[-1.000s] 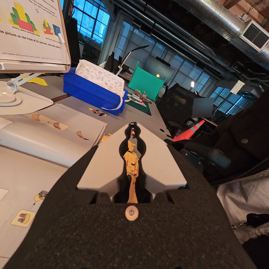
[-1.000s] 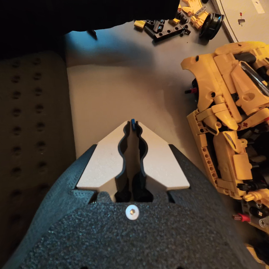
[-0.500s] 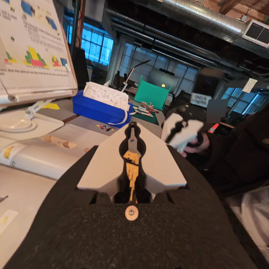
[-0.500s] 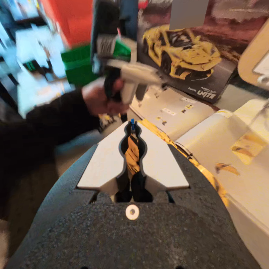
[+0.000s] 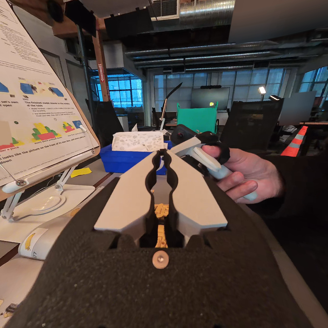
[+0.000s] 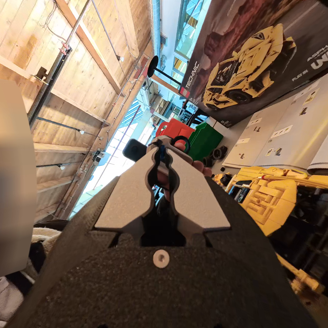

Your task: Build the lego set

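Observation:
My left gripper [image 5: 162,153] is shut, and a small dark piece [image 5: 161,150] seems to be pinched at its tips. My right gripper [image 6: 161,150] is shut on a small blue pin [image 6: 161,152]. Both are held up in the air, tip to tip. The right gripper [image 5: 174,150] shows in the left wrist view, held by a hand [image 5: 248,174]. The left gripper [image 6: 157,142] shows just beyond the blue pin in the right wrist view. The half-built yellow car [image 6: 266,193] lies on the table to the right. Yellow parts [image 5: 160,211] show through the left gripper's gap.
The set's box [image 6: 248,62] stands behind an open instruction booklet [image 6: 276,138]. Black wheels [image 6: 215,153] and green [image 6: 205,140] and red [image 6: 174,128] bins sit at the far end. A sheet on a stand [image 5: 40,124] and a blue bin [image 5: 127,160] are left of the left gripper. My two grippers' fingertips are within a few centimetres of each other.
The right gripper rose from above the table and swung up to face the left one. The left gripper tilted up. Their tips have come together in the air.

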`<action>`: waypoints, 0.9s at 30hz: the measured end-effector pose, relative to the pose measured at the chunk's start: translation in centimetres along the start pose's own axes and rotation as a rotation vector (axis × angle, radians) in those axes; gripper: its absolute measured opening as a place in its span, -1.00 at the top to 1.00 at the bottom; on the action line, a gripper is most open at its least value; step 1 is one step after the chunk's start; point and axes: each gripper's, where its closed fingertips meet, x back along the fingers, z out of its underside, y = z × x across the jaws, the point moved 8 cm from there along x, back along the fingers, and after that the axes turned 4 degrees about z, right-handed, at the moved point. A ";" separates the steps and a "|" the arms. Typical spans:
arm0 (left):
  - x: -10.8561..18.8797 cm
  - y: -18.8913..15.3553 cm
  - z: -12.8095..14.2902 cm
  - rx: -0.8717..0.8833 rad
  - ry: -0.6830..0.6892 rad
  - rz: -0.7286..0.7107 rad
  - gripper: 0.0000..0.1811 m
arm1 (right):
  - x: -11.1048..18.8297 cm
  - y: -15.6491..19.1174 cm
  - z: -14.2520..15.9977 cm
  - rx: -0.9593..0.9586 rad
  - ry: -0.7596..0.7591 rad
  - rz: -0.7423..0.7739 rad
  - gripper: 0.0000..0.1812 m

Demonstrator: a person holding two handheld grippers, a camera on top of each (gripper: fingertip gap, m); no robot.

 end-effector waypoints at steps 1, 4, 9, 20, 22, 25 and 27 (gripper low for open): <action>0.0 0.0 0.1 -0.008 0.010 -0.009 0.97 | 0.1 0.0 0.0 -0.014 0.003 -0.005 0.98; 0.0 0.1 0.3 -0.025 0.029 -0.016 0.97 | 0.2 -0.1 0.0 -0.043 -0.008 -0.023 0.99; -0.2 0.0 0.7 -0.051 0.054 -0.030 0.96 | 0.5 -0.5 -0.3 -0.067 -0.008 -0.016 0.98; -1.2 -0.3 1.9 -0.268 0.277 -0.141 0.96 | 1.2 -1.7 -0.4 -0.011 -0.015 0.191 0.97; -1.4 -0.4 2.2 -0.307 0.326 -0.157 0.96 | 1.3 -1.9 -0.4 0.033 -0.003 0.249 0.97; -1.6 -0.4 2.4 -0.307 0.353 -0.164 0.96 | 1.3 -1.7 -0.4 0.138 0.010 0.320 0.97; -1.6 -0.4 2.5 -0.285 0.356 -0.164 0.96 | 1.2 -1.5 -0.4 0.216 0.020 0.369 0.98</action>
